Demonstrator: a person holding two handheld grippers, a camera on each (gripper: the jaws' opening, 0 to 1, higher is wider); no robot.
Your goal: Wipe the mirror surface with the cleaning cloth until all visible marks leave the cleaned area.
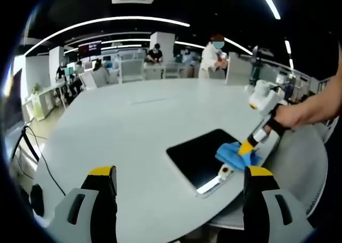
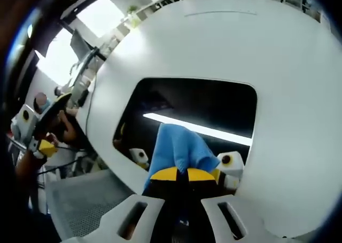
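Right now, in the left gripper view, the left gripper (image 1: pixel 179 181) hangs wide open and empty at the bottom, while the mirror (image 1: pixel 200 155) lies right of centre on the white table (image 1: pixel 123 125); best to press the blue cloth (image 1: pixel 235 155) flat and sweep in overlapping passes without running off the edge. Moving right, the right gripper view shows the right gripper (image 2: pixel 181 174) pinched shut on the cloth at bottom centre and a ceiling-light reflection in the glass; whether marks remain, I can't tell.

The right gripper (image 1: pixel 248 147) pressed the blue cloth (image 1: pixel 235 154) onto the mirror (image 1: pixel 200 156) at the table's (image 1: pixel 133 125) near right.
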